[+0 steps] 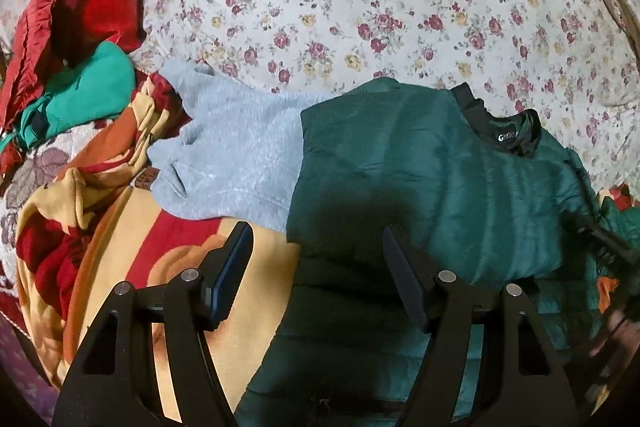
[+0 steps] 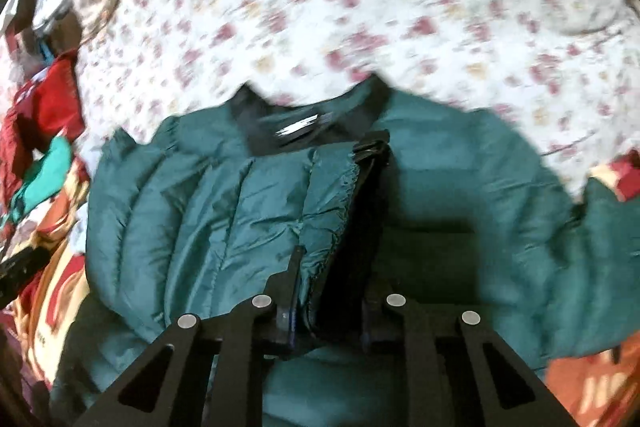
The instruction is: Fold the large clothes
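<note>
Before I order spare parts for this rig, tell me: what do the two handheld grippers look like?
Both look alike. The left gripper is matte black, with two flat rectangular fingers on angular linkage arms with triangular cut-outs, joined by round silver pivot pins. The right gripper has the same black arms, cut-outs and silver pins. No cables, markings or sleeves show.

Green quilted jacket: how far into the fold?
Done: the dark green quilted jacket lies spread on the floral bedsheet, collar away. In hand: right gripper is shut on its front zipper edge; left gripper is open over its left side. Left: no fold visible yet.
</note>
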Demonstrator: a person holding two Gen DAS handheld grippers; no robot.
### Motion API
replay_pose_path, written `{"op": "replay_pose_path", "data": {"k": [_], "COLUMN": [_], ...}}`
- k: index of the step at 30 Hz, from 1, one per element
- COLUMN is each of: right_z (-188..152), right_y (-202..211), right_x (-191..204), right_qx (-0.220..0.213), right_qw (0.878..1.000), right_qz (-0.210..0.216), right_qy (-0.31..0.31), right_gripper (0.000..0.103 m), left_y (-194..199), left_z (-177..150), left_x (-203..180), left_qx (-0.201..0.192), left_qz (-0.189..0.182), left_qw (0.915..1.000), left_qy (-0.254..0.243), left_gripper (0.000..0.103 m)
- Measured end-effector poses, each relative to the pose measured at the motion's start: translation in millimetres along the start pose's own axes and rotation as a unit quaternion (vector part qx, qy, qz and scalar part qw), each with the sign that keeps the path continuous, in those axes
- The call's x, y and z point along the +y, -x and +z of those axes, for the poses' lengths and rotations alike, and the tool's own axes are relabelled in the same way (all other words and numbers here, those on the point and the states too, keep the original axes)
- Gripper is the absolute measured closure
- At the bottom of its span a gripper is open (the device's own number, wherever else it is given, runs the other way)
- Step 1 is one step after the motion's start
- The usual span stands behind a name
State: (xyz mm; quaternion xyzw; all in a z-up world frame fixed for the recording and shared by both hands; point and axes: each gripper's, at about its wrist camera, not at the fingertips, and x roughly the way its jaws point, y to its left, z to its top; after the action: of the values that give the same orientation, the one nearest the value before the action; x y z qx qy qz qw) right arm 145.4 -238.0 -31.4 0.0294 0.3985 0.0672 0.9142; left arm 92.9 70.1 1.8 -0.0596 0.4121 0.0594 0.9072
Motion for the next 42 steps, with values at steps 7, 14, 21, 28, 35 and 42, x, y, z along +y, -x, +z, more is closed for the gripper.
{"op": "replay_pose_path", "data": {"k": [7,14,21,28,35,42], "right_z": [-5,-15,-15,-10,-16,-4], "right_y": [2,-21,23,19,-33,-56], "right_x": [-54,-69,-67,-18,-15,-40], "right_qx": [0.003,0.027,-0.028,-0.017,0.019,0.007], "right_qw": [0.998,0.996,0.996,0.999,1.000,0.999], "right_qz": [-0.054,-0.063,-0.075,0.023,-0.010,-0.036], "right_qy": [-0.034,-0.060,-0.051,0.018,0.022,0.010], "right_gripper": [0.085,0.065,0.040,0.040,0.040,0.040], "left_y": [-8,-10,-18,-40,-70,-98], "left_z": [-4,-1,8,13,13,11], "left_x": [-7,-23,-36,-57,-68,-83], "left_qx": [0.010,0.004,0.002,0.008,0.021,0.034], "left_qz": [0.005,0.006,-0.002,-0.006,-0.001,0.003], "left_qw": [0.9999,0.9998,0.9999,0.9998,0.9996,0.9992], "left_qy": [-0.006,-0.017,-0.013,-0.017,-0.020,-0.019], "left_gripper": [0.035,0.035,0.035,0.035,0.035,0.034]}}
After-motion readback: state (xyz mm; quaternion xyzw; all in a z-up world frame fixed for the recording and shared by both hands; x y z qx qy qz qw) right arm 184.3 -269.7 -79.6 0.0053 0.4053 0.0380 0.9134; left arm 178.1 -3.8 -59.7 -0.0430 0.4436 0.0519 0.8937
